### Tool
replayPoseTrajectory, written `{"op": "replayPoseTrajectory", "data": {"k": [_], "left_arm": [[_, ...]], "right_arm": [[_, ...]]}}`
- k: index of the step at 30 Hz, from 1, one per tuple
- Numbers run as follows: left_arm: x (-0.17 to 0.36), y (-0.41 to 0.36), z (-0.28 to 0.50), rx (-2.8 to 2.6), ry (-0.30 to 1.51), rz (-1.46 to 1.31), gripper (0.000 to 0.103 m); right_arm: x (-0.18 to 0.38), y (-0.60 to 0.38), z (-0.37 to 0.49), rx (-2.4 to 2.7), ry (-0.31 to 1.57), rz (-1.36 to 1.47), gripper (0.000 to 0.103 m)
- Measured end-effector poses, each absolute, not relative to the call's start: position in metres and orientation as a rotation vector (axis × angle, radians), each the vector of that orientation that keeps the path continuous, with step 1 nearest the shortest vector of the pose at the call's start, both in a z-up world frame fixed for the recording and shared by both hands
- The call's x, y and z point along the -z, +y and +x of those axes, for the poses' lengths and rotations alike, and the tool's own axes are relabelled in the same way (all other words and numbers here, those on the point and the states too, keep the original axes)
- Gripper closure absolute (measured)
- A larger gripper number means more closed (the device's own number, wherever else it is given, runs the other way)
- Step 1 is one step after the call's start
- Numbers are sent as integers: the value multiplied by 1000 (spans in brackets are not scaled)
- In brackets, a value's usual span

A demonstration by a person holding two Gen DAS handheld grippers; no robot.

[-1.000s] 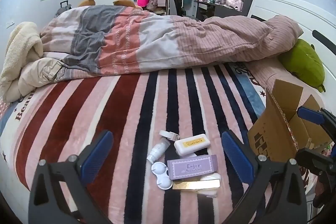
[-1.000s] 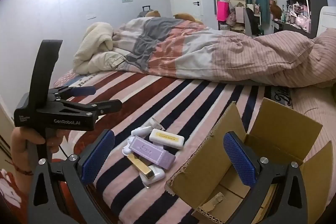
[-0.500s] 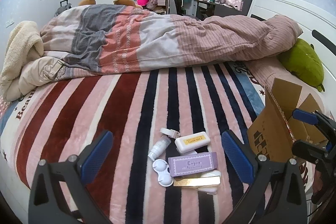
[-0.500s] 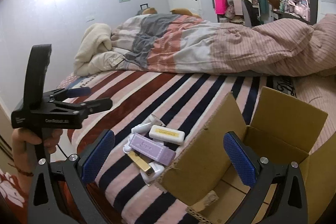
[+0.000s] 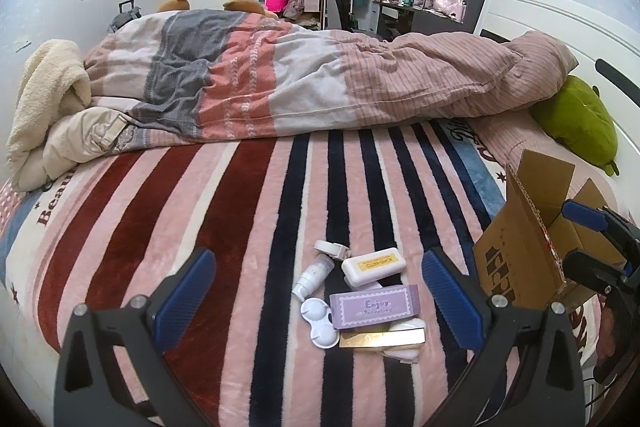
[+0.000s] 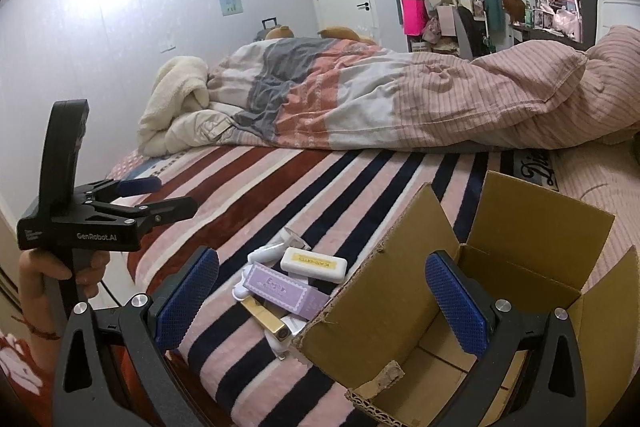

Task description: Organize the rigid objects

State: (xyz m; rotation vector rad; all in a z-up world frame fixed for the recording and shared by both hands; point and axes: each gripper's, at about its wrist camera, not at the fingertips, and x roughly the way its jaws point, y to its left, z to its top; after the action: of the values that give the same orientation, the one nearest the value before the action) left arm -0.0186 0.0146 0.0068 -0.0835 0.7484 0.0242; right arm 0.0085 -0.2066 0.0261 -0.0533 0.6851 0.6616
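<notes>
While both tools hang above the striped blanket (image 5: 224, 211), neither grips anything: the left gripper (image 5: 318, 287) has its blue pads (image 5: 186, 287) spread wide apart, and the right gripper (image 6: 322, 289) is likewise released, its pads (image 6: 456, 301) standing well apart.

Directly ahead of the left gripper, between its two fingers, lies a small cluster of items on the blanket. Nearest the tool is a gold bar-shaped box (image 5: 382, 339), with a purple box (image 5: 374, 306) printed "Enjoy" touching it just beyond. Left of those sits a white double-cup lens case (image 5: 318, 321). Farther out are a small white bottle (image 5: 312, 277) lying on its side, a white case with a yellow label (image 5: 374, 265), and a small white tape-like piece (image 5: 330, 249) at the far end. Something white pokes out beneath the gold box; what it is I cannot tell.

Off to the right of that gripper stands an open cardboard box (image 5: 516, 259), flaps up, with the right tool hovering at its near side.

From the right wrist view, the cardboard box sits between and under the fingers, its interior bare so far as can be seen, and the cluster lies just left of its near flap. Well to the left, a hand (image 6: 60, 277) holds the left tool's handle
</notes>
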Motion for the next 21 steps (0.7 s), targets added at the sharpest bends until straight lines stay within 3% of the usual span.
{"op": "replayPoseTrajectory", "data": {"k": [21], "left_arm": [[-10, 17, -22, -26, 748, -84, 1]], "right_arm": [[-29, -212, 7, -640, 677, -40, 0]]}}
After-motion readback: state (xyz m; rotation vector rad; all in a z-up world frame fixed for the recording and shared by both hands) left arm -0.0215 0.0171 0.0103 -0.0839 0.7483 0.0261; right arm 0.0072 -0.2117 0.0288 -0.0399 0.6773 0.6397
